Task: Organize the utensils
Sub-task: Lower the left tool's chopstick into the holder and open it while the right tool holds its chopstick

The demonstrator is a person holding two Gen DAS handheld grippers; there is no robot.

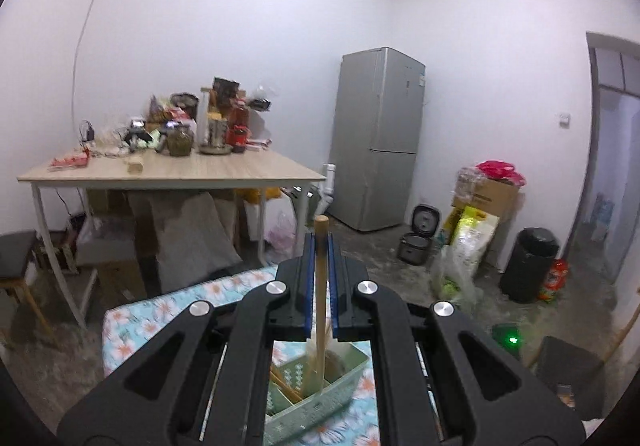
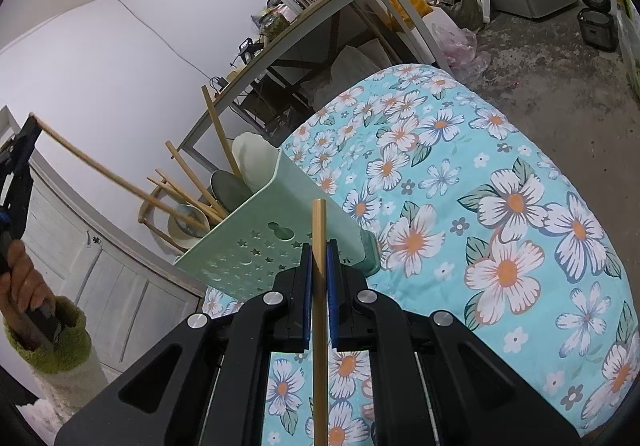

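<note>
My left gripper is shut on a long wooden utensil handle whose lower end reaches into the green utensil holder below. In the right wrist view the left gripper shows at the far left, holding that wooden handle slanting down into the green holder. The holder stands on the floral cloth and holds several wooden utensils and a white spoon. My right gripper is shut on a wooden chopstick, just in front of the holder's perforated wall.
A wooden table with jars and clutter stands behind, boxes and bags beneath it. A grey fridge, rice cooker, sacks and a black bin line the far wall. White cabinet doors are left of the holder.
</note>
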